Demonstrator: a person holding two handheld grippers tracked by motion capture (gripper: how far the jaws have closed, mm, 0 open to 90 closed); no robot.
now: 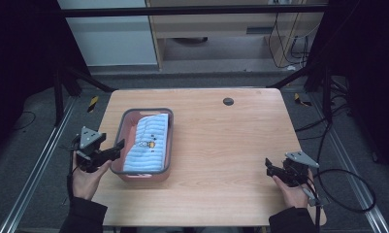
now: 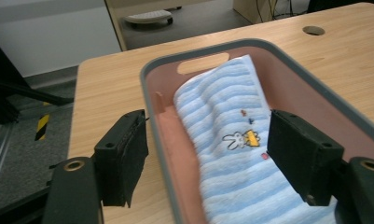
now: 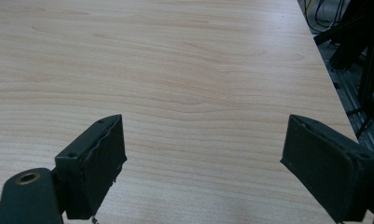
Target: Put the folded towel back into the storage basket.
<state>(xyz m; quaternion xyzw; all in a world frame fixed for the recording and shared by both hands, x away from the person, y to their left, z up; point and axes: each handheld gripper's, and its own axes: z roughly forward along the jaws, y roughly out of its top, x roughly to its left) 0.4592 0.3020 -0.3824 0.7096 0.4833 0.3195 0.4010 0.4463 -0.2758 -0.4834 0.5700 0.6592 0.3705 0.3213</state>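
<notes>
A pink basket with a grey rim (image 1: 169, 141) stands on the left half of the wooden table. A folded blue-and-white striped towel (image 1: 146, 143) with a small rabbit picture lies inside it. My left gripper (image 1: 115, 148) is at the basket's left wall, open. In the left gripper view one jaw is outside the rim (image 2: 152, 79) and the other hangs over the towel (image 2: 222, 107); neither pad presses on anything. My right gripper (image 1: 269, 166) rests near the table's front right, open, with bare wood between its jaws (image 3: 203, 163).
The wooden table (image 1: 221, 145) has a dark round cable hole (image 1: 228, 101) at its far middle. Black frame bars and cables run along the floor on both sides. A cable trails from the right gripper off the table's right edge.
</notes>
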